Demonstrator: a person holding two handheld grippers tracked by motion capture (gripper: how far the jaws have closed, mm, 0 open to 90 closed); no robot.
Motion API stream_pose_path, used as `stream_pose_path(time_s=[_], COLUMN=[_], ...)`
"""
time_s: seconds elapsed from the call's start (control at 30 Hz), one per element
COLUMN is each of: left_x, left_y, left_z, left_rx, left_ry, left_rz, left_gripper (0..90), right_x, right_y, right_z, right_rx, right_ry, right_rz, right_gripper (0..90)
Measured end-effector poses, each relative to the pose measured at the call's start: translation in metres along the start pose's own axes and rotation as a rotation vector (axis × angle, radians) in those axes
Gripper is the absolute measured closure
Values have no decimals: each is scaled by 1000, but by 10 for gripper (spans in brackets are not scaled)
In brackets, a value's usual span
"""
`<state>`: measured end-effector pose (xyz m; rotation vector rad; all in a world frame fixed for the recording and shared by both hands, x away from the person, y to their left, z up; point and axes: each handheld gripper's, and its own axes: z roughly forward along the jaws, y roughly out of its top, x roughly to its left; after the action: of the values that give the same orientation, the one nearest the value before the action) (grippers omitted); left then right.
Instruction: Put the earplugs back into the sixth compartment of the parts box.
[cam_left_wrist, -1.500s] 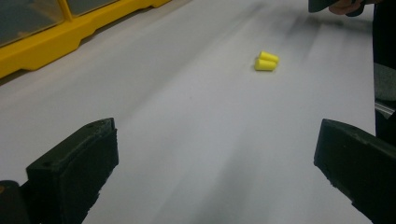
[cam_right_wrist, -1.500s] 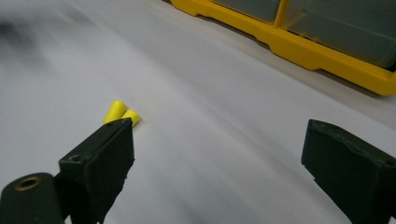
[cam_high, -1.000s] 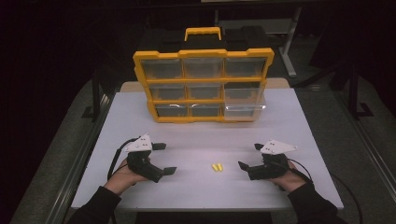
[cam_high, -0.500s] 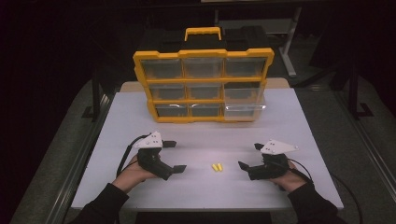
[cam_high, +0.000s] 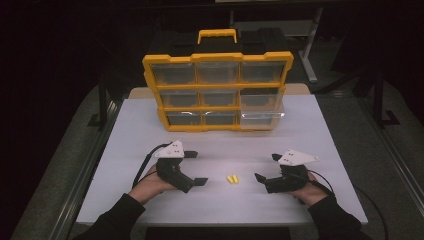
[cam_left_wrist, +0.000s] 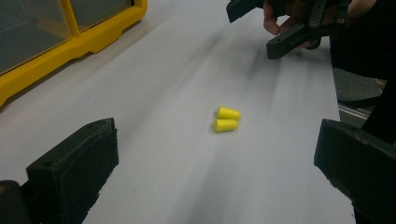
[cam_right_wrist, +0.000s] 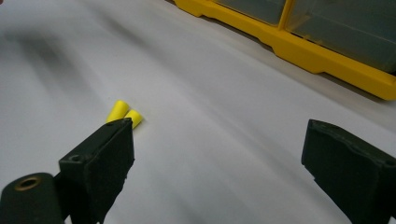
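Nearest to you, your two forearms in dark sleeves come onto the white table (cam_high: 320, 125) from its front edge, and each hand holds a hand-held gripper low over the surface. Your left hand-held gripper (cam_high: 196, 168) is at the left of the high view and points to the right, toward the middle; its jaws stand wide apart and they hold nothing. Your right hand-held gripper (cam_high: 266, 167) is at the right and points to the left; its jaws are also spread wide and empty. Between the two, on the bare table, lie the two yellow earplugs (cam_high: 232, 179), side by side and touching each other. In the left gripper view the earplugs (cam_left_wrist: 227, 119) lie ahead of the open jaws, about midway between them, and the right hand-held gripper (cam_left_wrist: 252, 25) is seen farther behind them. In the right gripper view the earplugs (cam_right_wrist: 123, 113) are just past the tip of the left jaw, partly covered by it. No jaw touches them. At the far side of the table stands the yellow organizer box (cam_high: 218, 91), upright, with clear drawers in three rows and a yellow handle on top.
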<state>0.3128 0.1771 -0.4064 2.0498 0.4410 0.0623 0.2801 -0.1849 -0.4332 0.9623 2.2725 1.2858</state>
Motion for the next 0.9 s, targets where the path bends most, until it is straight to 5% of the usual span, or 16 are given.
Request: stream_pose_path(time_s=[0.9], left_x=[-4], left_y=[15], left_z=[28], left_rx=[-5], left_ry=[-32], left_rz=[13], left_gripper=[0], right_x=[0], right_y=[0], right_z=[0], right_rx=[2], right_ry=[5], right_rz=[-2], right_gripper=[85])
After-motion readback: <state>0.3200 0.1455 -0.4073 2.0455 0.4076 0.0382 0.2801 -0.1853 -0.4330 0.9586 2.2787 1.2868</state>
